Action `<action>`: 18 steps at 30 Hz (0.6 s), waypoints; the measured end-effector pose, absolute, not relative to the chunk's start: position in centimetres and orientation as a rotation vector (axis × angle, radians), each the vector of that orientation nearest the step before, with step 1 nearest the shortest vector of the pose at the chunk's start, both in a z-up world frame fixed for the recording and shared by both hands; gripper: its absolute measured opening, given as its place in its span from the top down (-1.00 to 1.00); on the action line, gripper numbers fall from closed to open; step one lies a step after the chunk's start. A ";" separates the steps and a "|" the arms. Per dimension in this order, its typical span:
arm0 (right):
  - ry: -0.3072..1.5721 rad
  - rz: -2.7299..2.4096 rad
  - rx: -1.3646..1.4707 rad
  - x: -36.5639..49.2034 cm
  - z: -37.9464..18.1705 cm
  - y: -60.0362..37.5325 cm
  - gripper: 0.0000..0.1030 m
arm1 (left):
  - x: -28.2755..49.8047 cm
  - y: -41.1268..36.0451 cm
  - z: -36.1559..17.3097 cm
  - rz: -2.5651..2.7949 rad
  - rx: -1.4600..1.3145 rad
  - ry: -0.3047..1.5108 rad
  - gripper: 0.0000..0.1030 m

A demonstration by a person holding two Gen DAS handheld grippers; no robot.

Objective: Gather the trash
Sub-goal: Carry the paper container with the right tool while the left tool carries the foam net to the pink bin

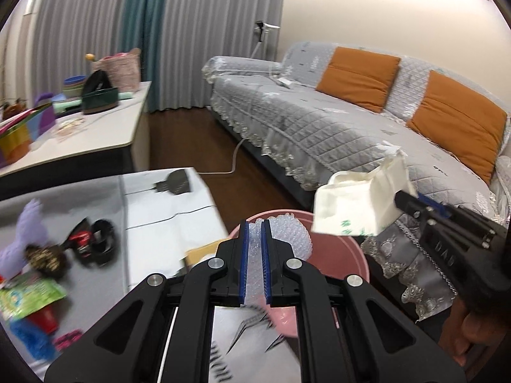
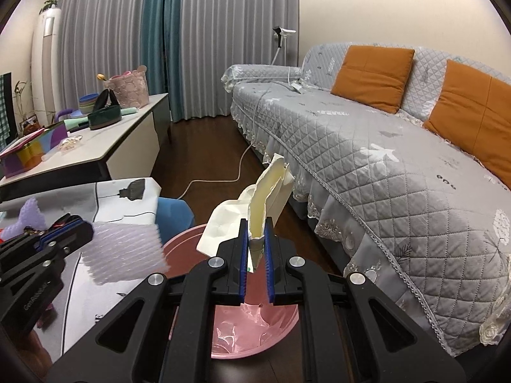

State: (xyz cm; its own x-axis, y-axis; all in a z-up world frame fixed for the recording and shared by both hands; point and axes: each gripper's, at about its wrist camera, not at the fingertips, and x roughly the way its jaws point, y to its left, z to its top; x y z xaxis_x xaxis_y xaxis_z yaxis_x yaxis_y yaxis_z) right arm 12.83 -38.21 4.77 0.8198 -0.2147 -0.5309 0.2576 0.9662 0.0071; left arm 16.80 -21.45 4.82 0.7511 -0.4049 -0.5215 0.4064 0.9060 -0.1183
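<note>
Directly ahead, my left gripper [image 1: 255, 229] pinches bubble wrap [image 1: 287, 234] over the pink bin [image 1: 345, 255]. Cluttered table [image 1: 166, 210] left, grey sofa [image 1: 319, 121] right. My right gripper [image 2: 256, 228] clamps a cream carton [image 2: 271, 191], long axis upright, above the bin.

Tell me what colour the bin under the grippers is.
Pink. The bin shows best in the right wrist view.
</note>
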 end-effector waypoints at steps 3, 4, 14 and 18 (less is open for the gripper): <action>0.575 -0.264 0.087 13.7 4.0 -38.8 0.81 | 17.9 -22.5 4.2 -0.462 0.014 0.578 0.85; 0.577 -0.265 0.088 13.8 4.0 -38.8 0.81 | 18.2 -22.8 4.1 -0.470 0.016 0.581 0.85; 0.610 -0.293 0.091 15.2 2.8 -39.0 0.81 | 20.0 -24.5 1.2 -0.518 0.032 0.633 0.85; 0.614 -0.296 0.083 15.5 2.6 -38.8 0.81 | 20.3 -24.9 0.6 -0.530 0.037 0.648 0.85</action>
State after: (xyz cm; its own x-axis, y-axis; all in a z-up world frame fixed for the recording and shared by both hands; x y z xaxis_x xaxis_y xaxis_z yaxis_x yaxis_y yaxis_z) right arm 15.47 -38.83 2.60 0.7764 -0.2490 -0.5790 0.2978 0.9546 -0.0111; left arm 20.31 -24.87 0.64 0.6698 -0.4588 -0.5838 0.4814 0.8670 -0.1290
